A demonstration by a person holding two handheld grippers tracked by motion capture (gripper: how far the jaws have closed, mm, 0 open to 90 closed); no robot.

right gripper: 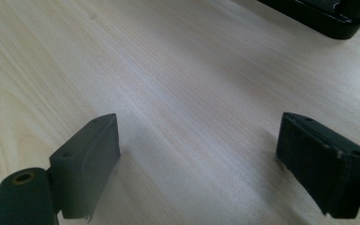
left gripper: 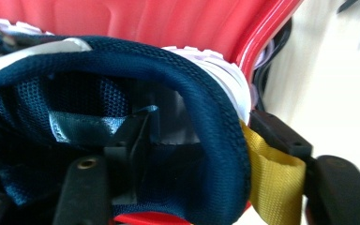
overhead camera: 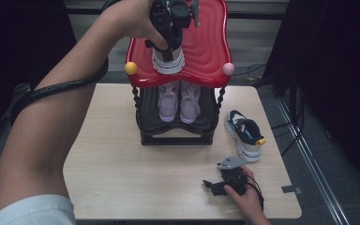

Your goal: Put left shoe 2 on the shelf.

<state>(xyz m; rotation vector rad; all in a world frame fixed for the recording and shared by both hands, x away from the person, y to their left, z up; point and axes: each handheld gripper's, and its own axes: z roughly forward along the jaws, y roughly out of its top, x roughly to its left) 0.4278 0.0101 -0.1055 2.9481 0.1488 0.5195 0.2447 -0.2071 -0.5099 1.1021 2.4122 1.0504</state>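
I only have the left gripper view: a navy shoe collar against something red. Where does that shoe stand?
Observer: The navy shoe stands at the near edge of the red top shelf of a rack.
Operator: Is a matching shoe in sight?
Observer: Yes, the matching shoe sits on the table, right of the rack.
Operator: And the right tool?
Observer: The right tool is down at the table near its front edge, jaws open, nothing between them.
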